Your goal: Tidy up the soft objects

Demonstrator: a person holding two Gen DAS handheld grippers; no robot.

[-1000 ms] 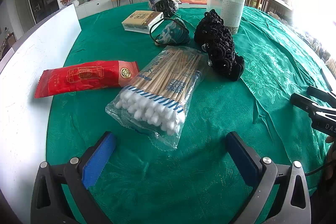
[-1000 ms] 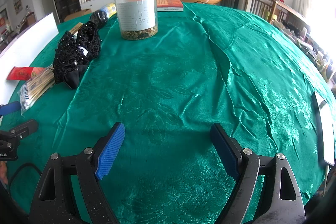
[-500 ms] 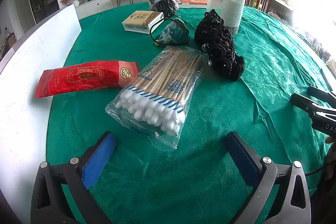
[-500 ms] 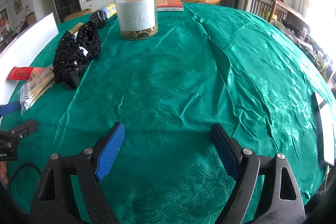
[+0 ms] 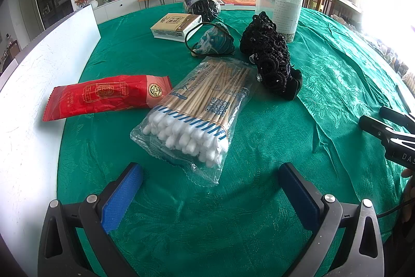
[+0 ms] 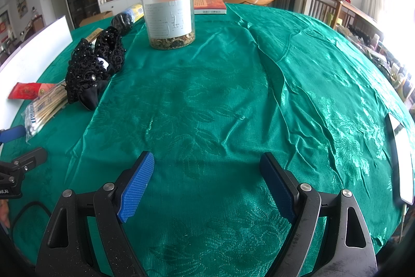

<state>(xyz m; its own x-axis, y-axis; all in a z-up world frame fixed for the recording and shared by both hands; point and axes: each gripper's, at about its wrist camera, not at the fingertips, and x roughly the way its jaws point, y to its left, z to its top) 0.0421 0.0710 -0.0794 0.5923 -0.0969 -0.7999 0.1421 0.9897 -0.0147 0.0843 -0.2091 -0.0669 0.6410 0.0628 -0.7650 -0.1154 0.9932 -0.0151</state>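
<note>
From the left wrist view, our left tool (image 5: 210,184) is spread wide and holds nothing. The bag of cotton swabs (image 5: 197,110) lies on the green bench (image 5: 259,212) right in front of it, just a little far of the tips. Its long side runs from near-left to far-right, with the white fluffy ends pointing at us (so we think the tool must turn a bit to close across the bag). A red packet (image 5: 103,96) lies to its left and a black lace bundle (image 5: 272,61) to its far right.

From the right wrist view, our right tool (image 6: 206,179) is also spread wide, over bare cloth. The swab bag (image 6: 44,108) sits far off to the left, so we judge the left tool is much nearer.
</note>
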